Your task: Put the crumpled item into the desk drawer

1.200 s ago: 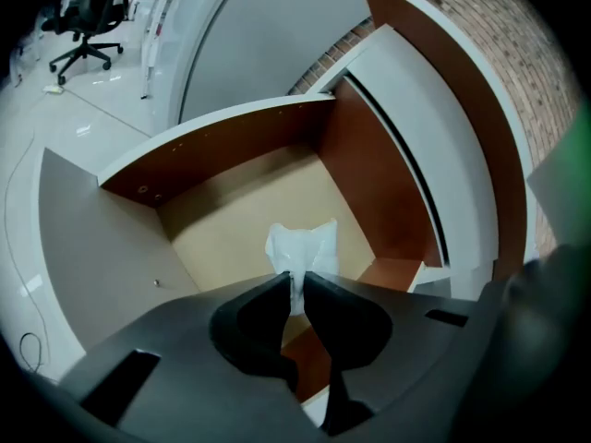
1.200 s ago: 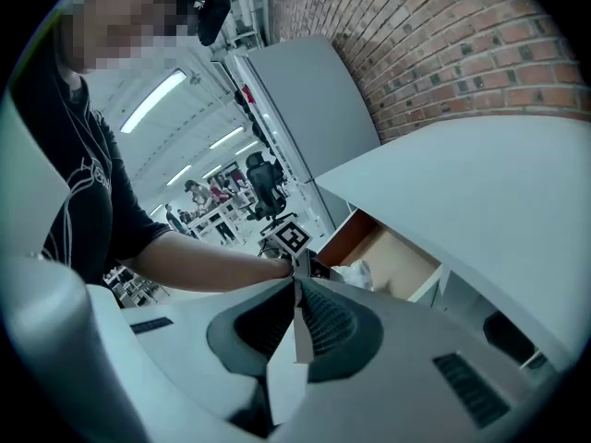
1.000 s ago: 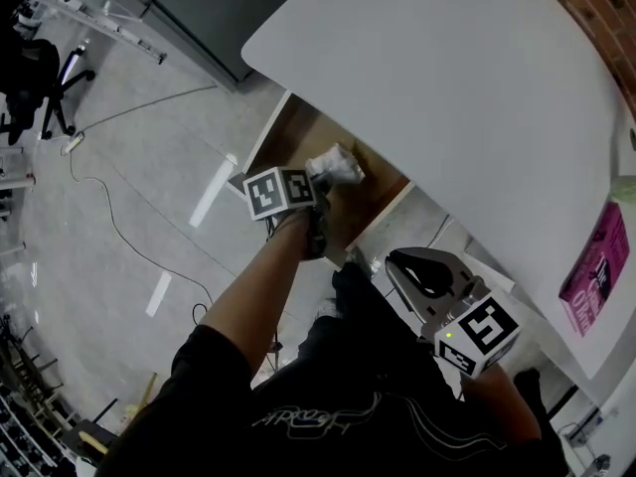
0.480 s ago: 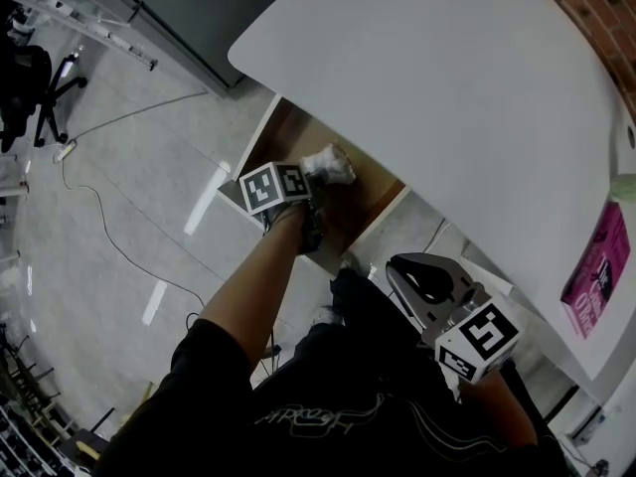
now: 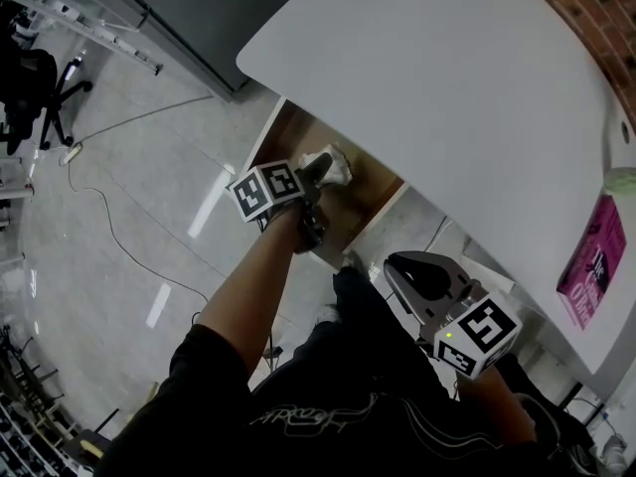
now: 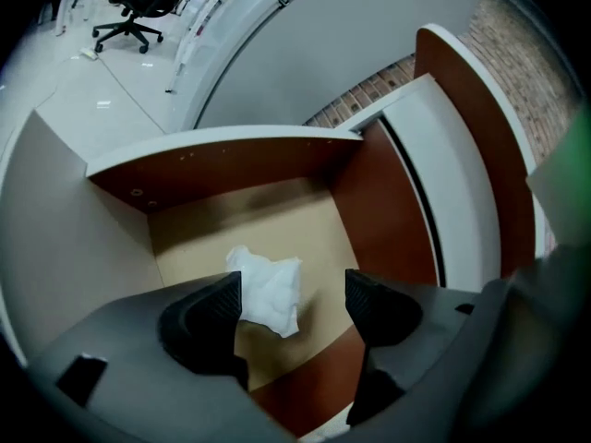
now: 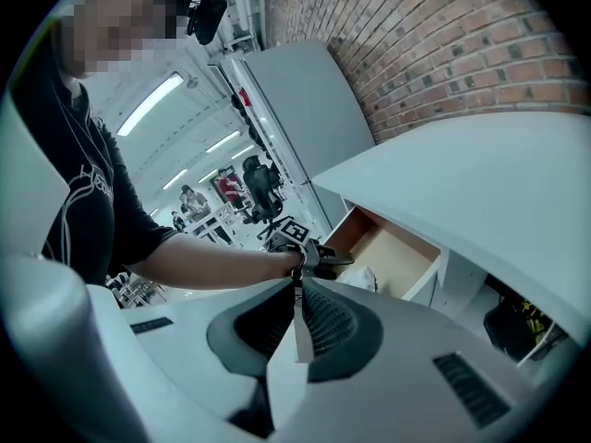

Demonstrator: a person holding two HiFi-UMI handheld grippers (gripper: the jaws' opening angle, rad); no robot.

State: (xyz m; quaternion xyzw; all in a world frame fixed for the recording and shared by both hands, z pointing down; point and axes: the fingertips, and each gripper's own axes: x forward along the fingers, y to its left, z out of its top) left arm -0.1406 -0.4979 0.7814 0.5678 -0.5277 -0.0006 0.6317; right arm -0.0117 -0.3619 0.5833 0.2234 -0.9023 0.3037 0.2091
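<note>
Beneath the worktop point(image 5: 447, 97), over the open desk drawer point(image 6: 277, 215), the left claw point(image 6: 294, 307) has just swung its jaws wide apart, leaving the crumpled item point(image 6: 268, 289) loose on the drawer floor just ahead, while the right claw point(image 7: 297, 326), closed and empty, hangs farther off.

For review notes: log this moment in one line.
left gripper: jaws just opened, white wad loose between them | drawer: open, wad inside | right gripper: shut, empty

Crumpled white item point(image 6: 268, 292) lies in open desk drawer point(image 6: 277, 212)
</note>
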